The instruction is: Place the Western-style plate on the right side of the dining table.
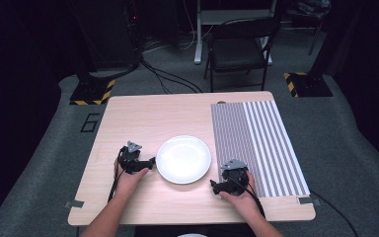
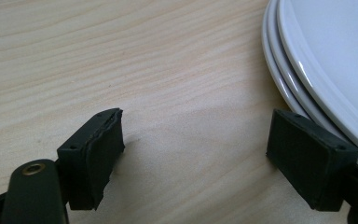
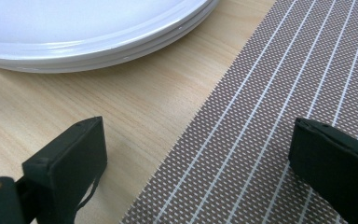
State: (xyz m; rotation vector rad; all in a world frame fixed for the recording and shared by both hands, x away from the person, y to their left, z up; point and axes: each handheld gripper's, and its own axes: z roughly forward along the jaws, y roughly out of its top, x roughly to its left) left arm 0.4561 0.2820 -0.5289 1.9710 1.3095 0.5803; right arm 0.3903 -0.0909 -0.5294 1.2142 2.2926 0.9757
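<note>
Pale woodgrain table (image 1: 143,116), stacked glossy round white plates (image 1: 183,159), ribbed striped placemat (image 1: 256,143), both claws released, left claw (image 1: 151,162), right claw (image 1: 214,185).

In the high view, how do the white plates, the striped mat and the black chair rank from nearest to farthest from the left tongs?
1. White plates: just right of the left tongs.
2. Striped mat: on the table's right side, beyond the plates.
3. Black chair: on the floor past the table's far edge.
</note>
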